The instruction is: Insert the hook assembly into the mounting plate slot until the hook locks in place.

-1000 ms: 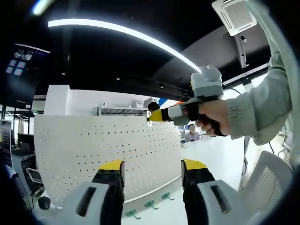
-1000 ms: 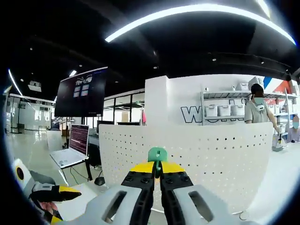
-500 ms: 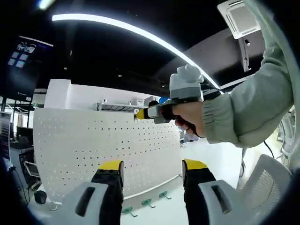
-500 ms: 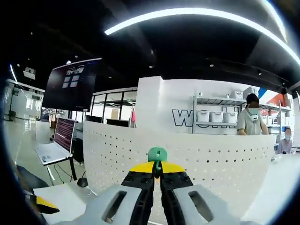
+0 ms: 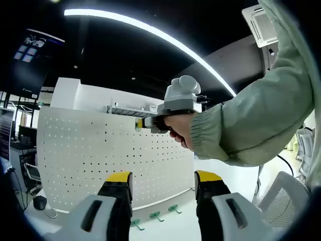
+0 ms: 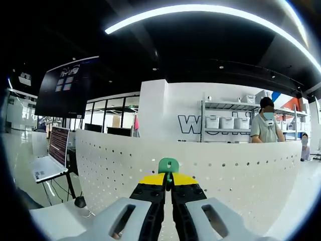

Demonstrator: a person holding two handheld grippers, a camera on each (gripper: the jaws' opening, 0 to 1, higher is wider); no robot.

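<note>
A white perforated mounting plate (image 5: pixel 100 160) stands upright on the white table, also the plate (image 6: pixel 225 175) in the right gripper view. My right gripper (image 6: pixel 168 179) is shut on a green hook (image 6: pixel 168 165), held just in front of the plate's upper part. In the left gripper view the right gripper (image 5: pixel 138 124) reaches in from the right near the plate's top edge, held by a hand in a grey-green sleeve (image 5: pixel 241 125). My left gripper (image 5: pixel 163 183) is open with nothing between its jaws. Three green hooks (image 5: pixel 156 217) lie on the table at the plate's foot.
A laptop (image 6: pixel 50 155) sits on a desk to the left behind the plate. A person (image 6: pixel 263 128) stands by white shelves (image 6: pixel 228 120) at the back right. A chair back (image 5: pixel 278 201) is at the right. A dark screen (image 6: pixel 65 88) hangs at the upper left.
The right gripper with the green hook has moved left and closer to the plate's top edge. The left gripper stays open, its view shifting slightly.
</note>
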